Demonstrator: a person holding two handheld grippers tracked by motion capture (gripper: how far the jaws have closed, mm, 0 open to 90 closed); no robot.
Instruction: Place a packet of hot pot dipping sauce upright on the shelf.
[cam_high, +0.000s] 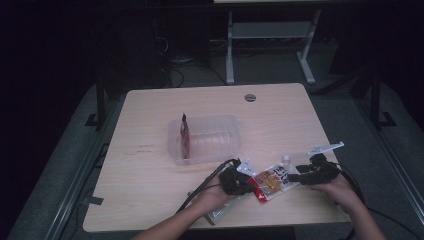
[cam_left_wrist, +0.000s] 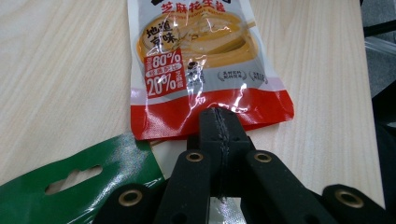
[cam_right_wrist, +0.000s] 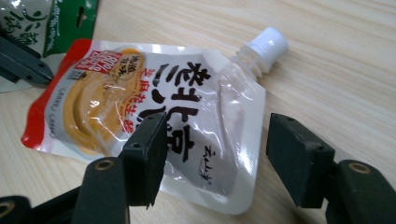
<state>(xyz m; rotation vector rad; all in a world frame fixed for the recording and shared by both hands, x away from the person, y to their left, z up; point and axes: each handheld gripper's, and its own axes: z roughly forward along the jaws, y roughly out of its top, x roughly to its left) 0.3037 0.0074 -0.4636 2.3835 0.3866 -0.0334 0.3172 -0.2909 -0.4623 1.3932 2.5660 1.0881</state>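
**Red hem pinched, spout end still free**

Plastic sauce pouch (cam_high: 272, 181) lies flat on the wooden table (cam_high: 150, 165), near the front edge, between my 2 hands. Its long axis runs across the table: red bottom hem toward my left, white screw cap (cam_right_wrist: 268, 44) toward my right and slightly away from me.

My left gripper (cam_high: 239, 181) sits at the red hem, jaws pressed fully together. In the left gripper view the tips meet at the hem's edge (cam_left_wrist: 219, 122), so I judge they pinch it, though the hold looks shallow.

My right gripper (cam_high: 306, 176) is at the spout end, jaws apart. In the right gripper view 1 pad (cam_right_wrist: 147, 156) hangs over the printed face and the other stands off past the pouch's side, neither pressing.

So the right hand is nearer the cap, and closing it across the neck end looks like the coming move. A green packet (cam_left_wrist: 79, 186) lies beside the left jaws; the clear tub (cam_high: 205, 139) waits farther back.
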